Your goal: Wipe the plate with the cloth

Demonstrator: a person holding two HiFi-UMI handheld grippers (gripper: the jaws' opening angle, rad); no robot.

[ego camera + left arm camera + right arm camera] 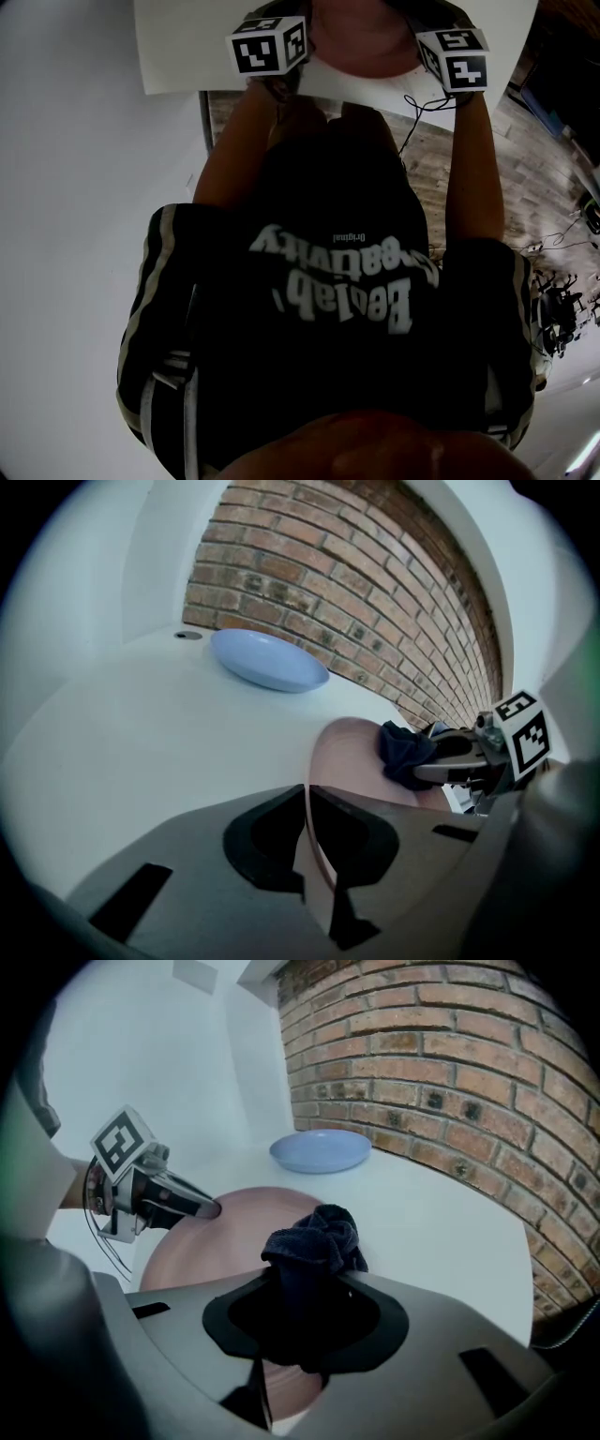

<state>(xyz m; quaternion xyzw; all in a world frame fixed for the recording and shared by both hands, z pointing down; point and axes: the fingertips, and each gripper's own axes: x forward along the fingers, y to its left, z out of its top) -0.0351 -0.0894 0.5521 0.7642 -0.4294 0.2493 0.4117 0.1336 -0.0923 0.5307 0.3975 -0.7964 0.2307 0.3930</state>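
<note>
A pink plate (202, 1241) lies on the white table (441, 1222). My left gripper (307, 794) is shut on the plate's near rim, which runs thin between the jaws. From the right gripper view the left gripper (214, 1208) pinches the plate's far left edge. My right gripper (305, 1288) is shut on a dark blue cloth (314, 1241), bunched up and resting over the plate's right part. The left gripper view shows the cloth (405, 752) on the plate (352, 757). In the head view only both marker cubes (269, 45) and a slice of plate (361, 42) show.
A pale blue plate (267, 660) sits farther back on the table, near the brick wall (450, 1063). A small round metal fitting (187, 636) lies behind it. The table's edge and wooden floor (450, 159) show below the grippers in the head view.
</note>
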